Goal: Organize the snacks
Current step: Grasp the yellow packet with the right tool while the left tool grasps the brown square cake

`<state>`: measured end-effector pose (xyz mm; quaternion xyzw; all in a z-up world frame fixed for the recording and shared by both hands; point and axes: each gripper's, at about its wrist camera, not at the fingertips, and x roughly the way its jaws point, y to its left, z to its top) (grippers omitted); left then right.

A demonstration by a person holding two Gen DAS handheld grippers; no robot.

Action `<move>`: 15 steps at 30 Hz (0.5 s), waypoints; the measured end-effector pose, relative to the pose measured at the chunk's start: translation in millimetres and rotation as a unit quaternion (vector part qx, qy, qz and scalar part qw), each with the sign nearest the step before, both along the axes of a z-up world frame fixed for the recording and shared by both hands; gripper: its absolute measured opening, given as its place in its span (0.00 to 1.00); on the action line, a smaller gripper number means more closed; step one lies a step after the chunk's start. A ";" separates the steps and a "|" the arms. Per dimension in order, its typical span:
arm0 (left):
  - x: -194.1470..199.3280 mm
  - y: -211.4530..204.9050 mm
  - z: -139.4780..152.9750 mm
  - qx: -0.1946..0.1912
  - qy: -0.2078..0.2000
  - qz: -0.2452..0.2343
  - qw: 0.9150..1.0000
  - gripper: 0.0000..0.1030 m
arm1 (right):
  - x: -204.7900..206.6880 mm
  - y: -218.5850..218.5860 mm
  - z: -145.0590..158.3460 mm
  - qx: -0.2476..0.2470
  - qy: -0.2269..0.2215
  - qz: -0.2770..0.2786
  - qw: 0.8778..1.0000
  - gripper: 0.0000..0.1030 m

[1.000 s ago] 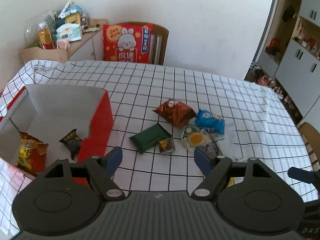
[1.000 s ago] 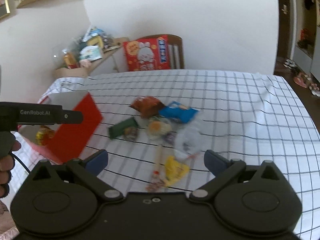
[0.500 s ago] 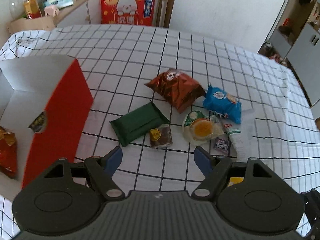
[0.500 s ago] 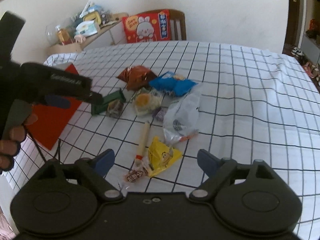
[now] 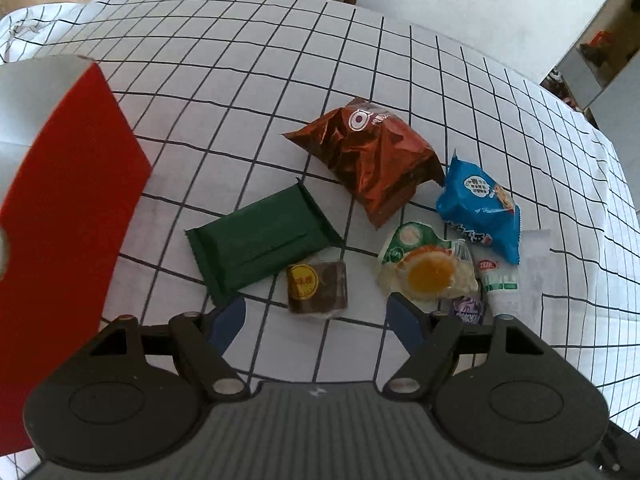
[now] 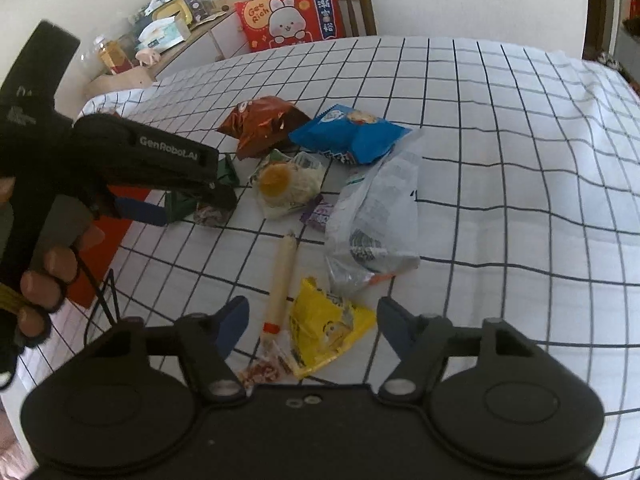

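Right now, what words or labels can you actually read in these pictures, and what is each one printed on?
"GenRobot.AI": on the side of the left gripper, seen from the right wrist.
"Get Rich": on the red rabbit cushion on the chair.
Chinese characters on the cushion's blue strip: too small to read surely.
Print on the blue snack bag, brown cake and clear bag: too blurred.
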<state>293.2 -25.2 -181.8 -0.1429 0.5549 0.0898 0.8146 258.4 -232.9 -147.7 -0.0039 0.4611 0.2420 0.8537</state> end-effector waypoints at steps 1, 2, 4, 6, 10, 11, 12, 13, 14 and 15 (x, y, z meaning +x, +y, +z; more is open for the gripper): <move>1.1 -0.8 -1.1 0.000 0.001 -0.002 1.000 0.67 | 1.2 0.0 -0.7 0.003 0.003 0.000 1.000 0.60; 2.2 -1.2 -2.3 0.000 0.003 -0.004 1.000 0.66 | 1.9 -0.1 -1.6 0.004 0.006 -0.002 1.000 0.58; 4.0 -1.5 -4.2 0.003 0.007 0.000 1.000 0.60 | 3.9 -0.4 -2.7 0.005 0.007 -0.004 1.000 0.55; 7.1 -1.2 -6.1 0.005 0.007 0.000 1.000 0.59 | 4.9 -1.9 -3.0 0.007 0.010 -0.005 1.000 0.51; 10.5 -2.0 -9.0 0.008 0.011 -0.001 1.000 0.46 | 6.3 -5.5 -4.0 0.006 0.013 -0.012 1.000 0.41; 10.5 -1.4 -9.7 0.008 0.014 0.001 1.000 0.43 | 6.2 -6.5 -4.4 0.005 0.013 -0.013 1.000 0.40; 11.3 -0.8 -11.1 0.009 0.017 0.003 1.000 0.38 | 5.4 -7.1 -4.3 0.005 0.013 -0.013 1.000 0.39; 11.3 -0.4 -11.2 0.010 0.017 0.004 1.000 0.35 | 4.1 -7.0 -4.0 0.003 0.011 -0.013 1.000 0.37; 11.1 0.0 -11.1 0.011 0.016 0.004 1.000 0.33 | 3.1 -6.4 -3.5 0.000 0.007 -0.011 1.000 0.35; 11.3 0.7 -11.2 0.013 0.016 0.005 1.000 0.33 | 2.0 -5.7 -2.7 -0.002 0.005 -0.010 1.000 0.34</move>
